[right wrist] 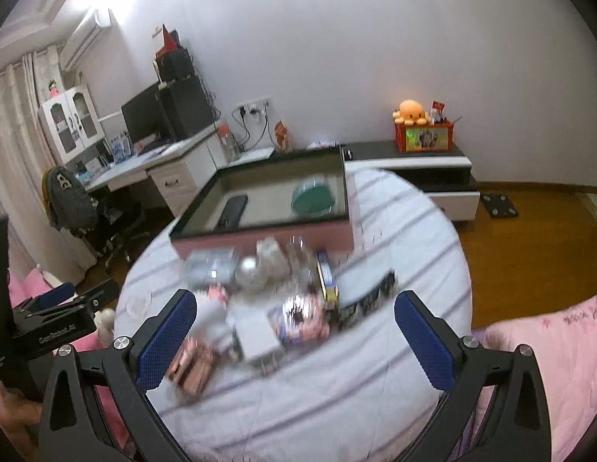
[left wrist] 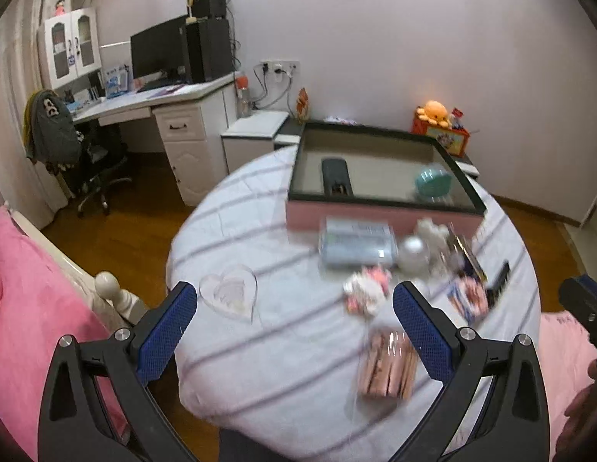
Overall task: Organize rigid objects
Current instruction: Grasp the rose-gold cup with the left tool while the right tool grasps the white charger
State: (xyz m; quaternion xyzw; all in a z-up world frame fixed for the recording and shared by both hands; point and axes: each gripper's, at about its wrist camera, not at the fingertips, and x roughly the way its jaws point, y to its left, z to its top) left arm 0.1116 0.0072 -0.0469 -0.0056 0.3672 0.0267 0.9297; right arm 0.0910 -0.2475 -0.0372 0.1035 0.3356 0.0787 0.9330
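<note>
A shallow tray (left wrist: 383,208) with a dark rim and pink front wall sits at the far side of a round worktop (left wrist: 260,346) covered in a striped cloth. It is the likely collecting place, since a dark remote (left wrist: 335,177) and a teal round dish (left wrist: 433,184) already lie on its floor, well apart from each other.

The things not yet sorted are bunched just in front of the tray's near wall, within easy reach of both hands: a clear rectangular case (left wrist: 358,242), a silver ball (left wrist: 413,254), a pink-and-white small item (left wrist: 365,292) and a clear pack of pink sticks (left wrist: 387,362). A clear heart-shaped dish (left wrist: 231,294) lies alone to the left. Blur hides finer detail of the pile.

The left gripper (left wrist: 294,315) hangs above the near part of the worktop, spread wide with nothing between its pads, angled down at the pile. The right gripper (right wrist: 294,315) is likewise released and empty, over the white box (right wrist: 256,337) and the printed packet (right wrist: 302,315). Both look poised between picks, free to choose the next piece.
</note>
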